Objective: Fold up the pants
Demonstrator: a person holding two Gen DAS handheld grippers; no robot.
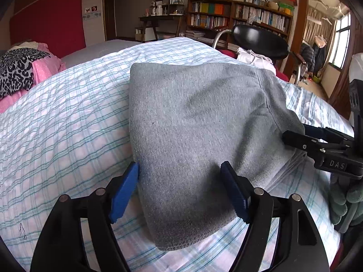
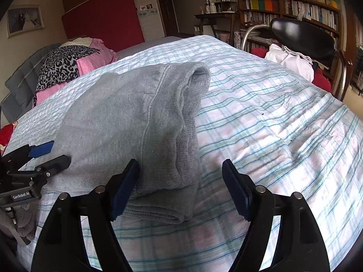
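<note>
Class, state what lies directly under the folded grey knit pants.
The folded grey knit pants rest on a plaid blue-and-white bedspread, visible all around them. The patch beneath the pants is covered.

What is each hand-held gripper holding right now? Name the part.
Nothing. Both the left hand-held gripper and the right hand-held gripper are open over the folded grey pants on the bed.

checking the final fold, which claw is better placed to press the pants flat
Left. The left claw is open astride the folded grey knit pants, centred over the bundle. The right claw is open at its edge, half over the plaid bedsheet.
</note>
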